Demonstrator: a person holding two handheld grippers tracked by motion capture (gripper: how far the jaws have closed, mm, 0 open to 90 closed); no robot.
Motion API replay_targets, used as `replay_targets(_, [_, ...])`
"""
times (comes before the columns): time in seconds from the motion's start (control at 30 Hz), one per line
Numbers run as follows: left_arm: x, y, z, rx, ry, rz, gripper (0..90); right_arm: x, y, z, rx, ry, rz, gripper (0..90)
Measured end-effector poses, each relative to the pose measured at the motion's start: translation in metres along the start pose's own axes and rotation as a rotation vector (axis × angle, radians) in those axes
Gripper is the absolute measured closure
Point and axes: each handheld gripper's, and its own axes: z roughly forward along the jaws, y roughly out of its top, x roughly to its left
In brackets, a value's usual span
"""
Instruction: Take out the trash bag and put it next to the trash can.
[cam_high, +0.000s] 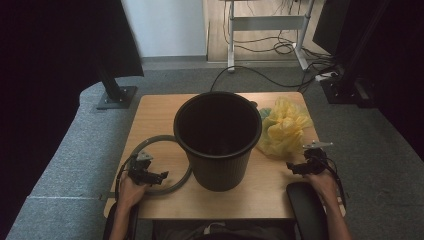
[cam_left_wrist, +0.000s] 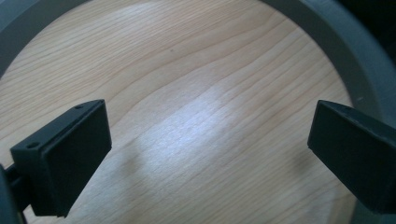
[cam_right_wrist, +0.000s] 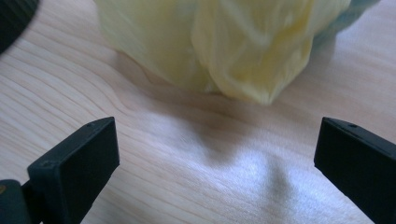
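Wooden table (cam_high: 165, 107) carries a black bin (cam_high: 218, 137); both tongs gape empty; right gripper (cam_right_wrist: 217, 161) faces the yellow bag (cam_right_wrist: 224, 42), likely the next grasp; left gripper (cam_left_wrist: 208, 154) hovers inside the grey ring (cam_left_wrist: 345, 51).

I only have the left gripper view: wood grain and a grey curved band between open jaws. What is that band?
Observer: A grey ring lying flat on the table, beside a black bin.
Operator: Is the ring being gripped?
Observer: No, the left hand-held gripper sits open over it.
Operator: And the other hand?
Observer: The right hand-held gripper is open too, facing a crumpled yellow bag.
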Motion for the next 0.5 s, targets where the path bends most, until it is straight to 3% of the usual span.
replay_targets(0.27, [-0.001,0.0,0.0,0.003,0.004,0.008,0.0,-0.009,-0.018,0.013,-0.017,-0.006,0.023,0.0])
replay_targets(0.3, [-0.001,0.0,0.001,0.006,0.008,0.008,0.0,-0.007,-0.02,0.014,-0.018,-0.031,0.003,0.2])
replay_targets(0.5, [0.0,-0.001,-0.001,-0.01,0.002,-0.003,0.0,-0.006,-0.019,0.015,-0.015,-0.034,-0.002,0.0])
